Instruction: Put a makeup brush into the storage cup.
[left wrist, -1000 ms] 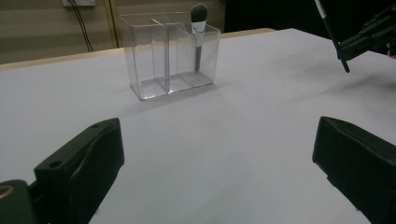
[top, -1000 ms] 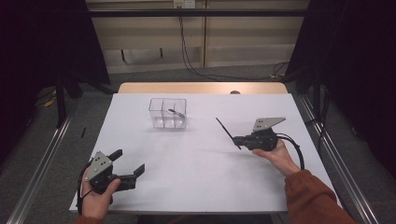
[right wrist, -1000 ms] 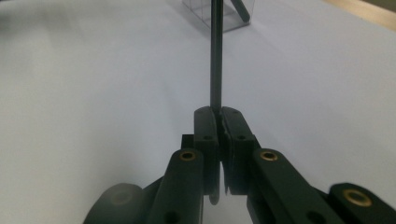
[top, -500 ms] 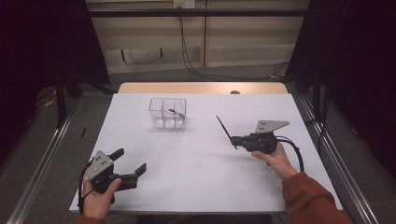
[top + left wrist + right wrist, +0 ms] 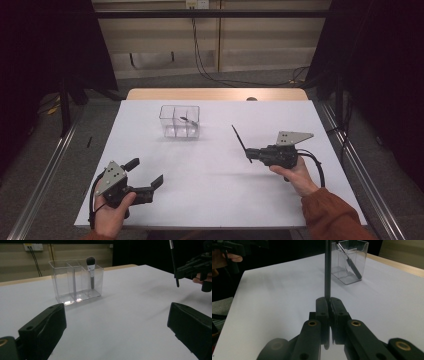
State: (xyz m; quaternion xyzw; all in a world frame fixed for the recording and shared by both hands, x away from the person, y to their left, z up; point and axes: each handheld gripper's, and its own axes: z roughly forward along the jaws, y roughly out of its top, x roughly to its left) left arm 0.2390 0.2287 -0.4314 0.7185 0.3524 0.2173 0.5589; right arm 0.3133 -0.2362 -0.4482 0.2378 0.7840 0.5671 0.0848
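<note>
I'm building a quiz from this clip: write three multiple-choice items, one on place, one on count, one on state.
1. Where does the short brush stand? A an end compartment of the clear organizer; B flat on the table; C in the left claw.
2. How many compartments has the organizer? A two; B three; C five.
3. How is the right claw? A wide open; B shut on the thin black stick; C resting in the organizer.

A: bristles rise from the end cell. B: two dividers show. B: jaws pinch the stick, while the left claw gapes.
</note>
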